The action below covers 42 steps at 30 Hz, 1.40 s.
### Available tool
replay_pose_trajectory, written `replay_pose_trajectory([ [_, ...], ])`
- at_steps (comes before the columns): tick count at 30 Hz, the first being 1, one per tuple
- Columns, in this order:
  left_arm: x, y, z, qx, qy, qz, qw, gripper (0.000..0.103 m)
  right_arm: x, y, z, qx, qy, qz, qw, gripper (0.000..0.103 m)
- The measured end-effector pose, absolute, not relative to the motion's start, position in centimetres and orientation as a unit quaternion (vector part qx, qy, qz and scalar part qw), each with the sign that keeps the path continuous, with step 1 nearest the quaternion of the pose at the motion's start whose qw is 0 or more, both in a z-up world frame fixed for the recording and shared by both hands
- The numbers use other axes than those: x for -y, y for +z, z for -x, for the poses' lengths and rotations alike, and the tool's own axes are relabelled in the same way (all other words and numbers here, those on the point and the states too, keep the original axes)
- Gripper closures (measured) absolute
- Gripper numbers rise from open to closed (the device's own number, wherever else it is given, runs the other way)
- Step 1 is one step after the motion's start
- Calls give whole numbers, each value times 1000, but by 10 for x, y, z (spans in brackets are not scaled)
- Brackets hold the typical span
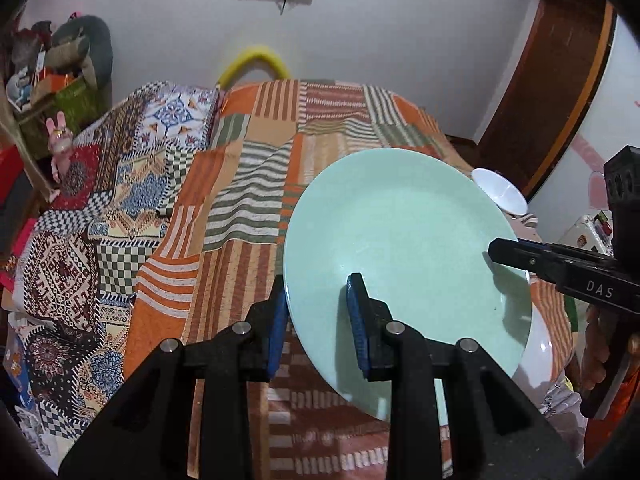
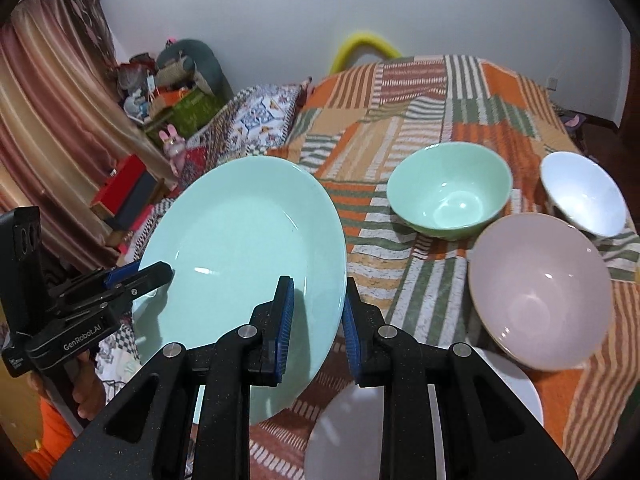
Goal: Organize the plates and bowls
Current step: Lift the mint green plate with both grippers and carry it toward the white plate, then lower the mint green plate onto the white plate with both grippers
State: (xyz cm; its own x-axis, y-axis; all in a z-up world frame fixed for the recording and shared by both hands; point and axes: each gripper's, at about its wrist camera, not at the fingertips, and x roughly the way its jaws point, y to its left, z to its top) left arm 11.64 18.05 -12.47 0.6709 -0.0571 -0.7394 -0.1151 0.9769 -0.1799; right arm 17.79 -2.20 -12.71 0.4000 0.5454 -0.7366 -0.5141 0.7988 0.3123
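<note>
Left wrist view: we found both tongs, left gripper point(image 1: 318, 316) and right gripper point(image 2: 318, 320), part-open astride opposite plate point(image 1: 400, 260) rims, likely sharing its weight; clamping unconfirmed.

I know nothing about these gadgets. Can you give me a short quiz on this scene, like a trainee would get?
1. How many bowls stand on the bedspread?
2. True or false: the green plate lies flat on the bedspread.
3. What lies under the right gripper? A) a white plate B) a cup C) a spoon

Key:
1. Three: green bowl, pink bowl, white bowl.
2. False: it is tilted, with the left gripper and right gripper on its rim.
3. A, the white plate.
</note>
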Motion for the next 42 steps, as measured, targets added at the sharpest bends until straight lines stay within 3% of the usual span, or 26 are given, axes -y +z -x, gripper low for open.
replay_pose_trajectory([
  [18,-106,-93,-84,-392,-15,84,916,74,97,-106,-128,-396,303,-52,865,81],
  [42,-35,-120,-83,-438,-63,51,895,74,164,-134,-95,-410,247,-85,874,80],
])
